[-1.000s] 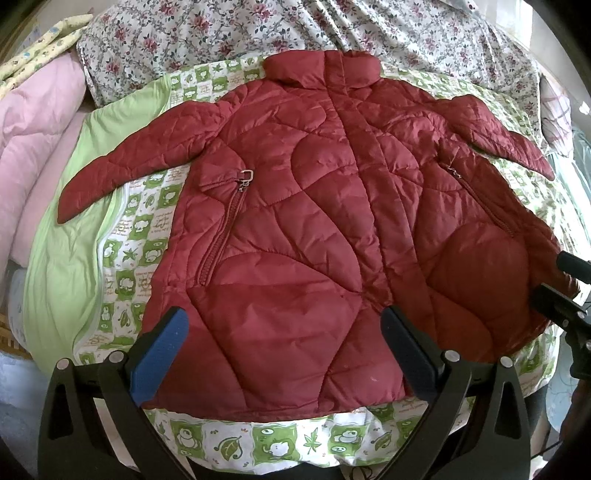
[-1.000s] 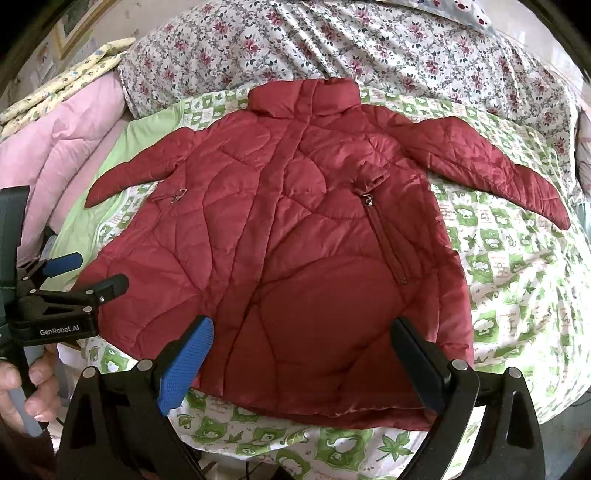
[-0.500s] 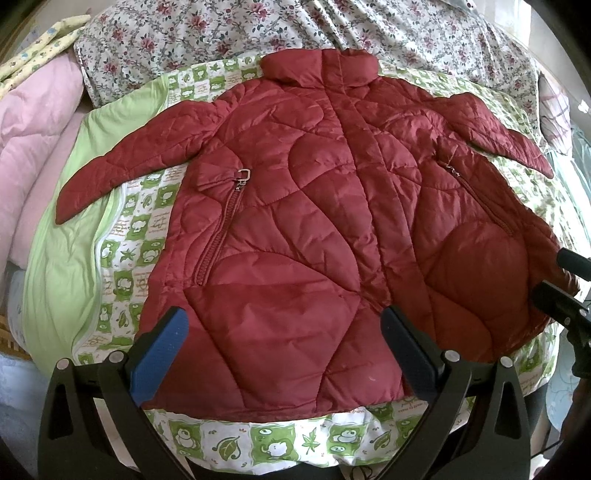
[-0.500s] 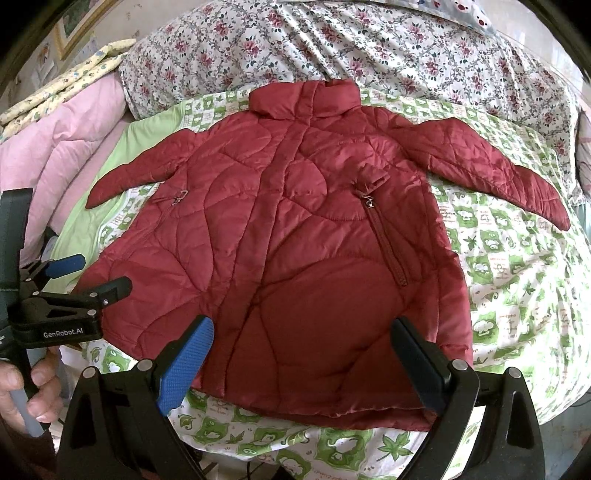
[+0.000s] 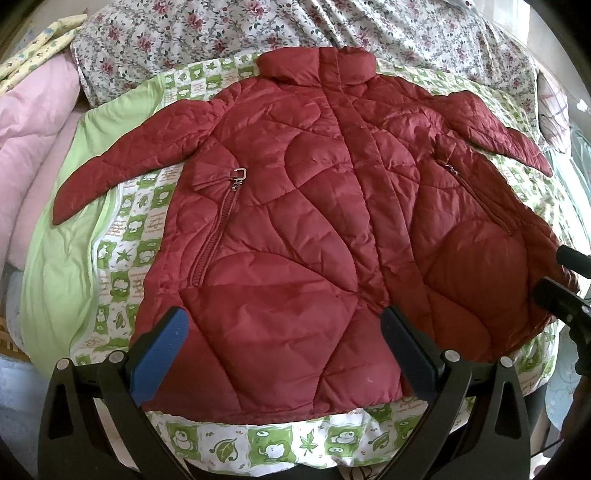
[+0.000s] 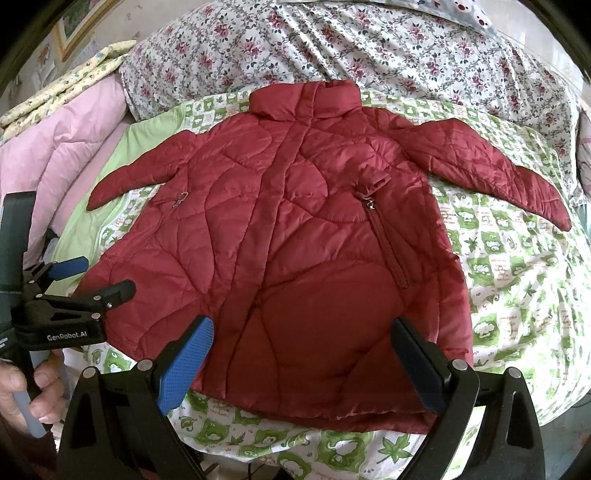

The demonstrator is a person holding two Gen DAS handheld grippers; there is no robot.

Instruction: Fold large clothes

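A dark red quilted jacket [image 5: 314,221] [image 6: 295,236] lies flat and face up on the bed, collar at the far side, both sleeves spread outward, hem nearest me. My left gripper [image 5: 284,332] hovers open above the hem on the jacket's left half, holding nothing. Open too, my right gripper [image 6: 303,343] hangs over the hem on the right half. The left gripper [image 6: 92,280] shows at the left edge of the right wrist view, with a hand [image 6: 22,391] on its handle. The right gripper's tips [image 5: 565,280] reach in at the right edge of the left wrist view.
The jacket rests on a green-and-white patterned sheet [image 5: 280,446] [image 6: 517,266]. A floral quilt [image 5: 221,33] [image 6: 369,48] is heaped behind the collar. Pink bedding [image 5: 26,147] [image 6: 55,155] is piled at the left, beside a plain green cloth [image 5: 62,240].
Both grippers have shifted only slightly; the jacket sits a touch lower in the right wrist view. Jacket and jaws are unchanged.
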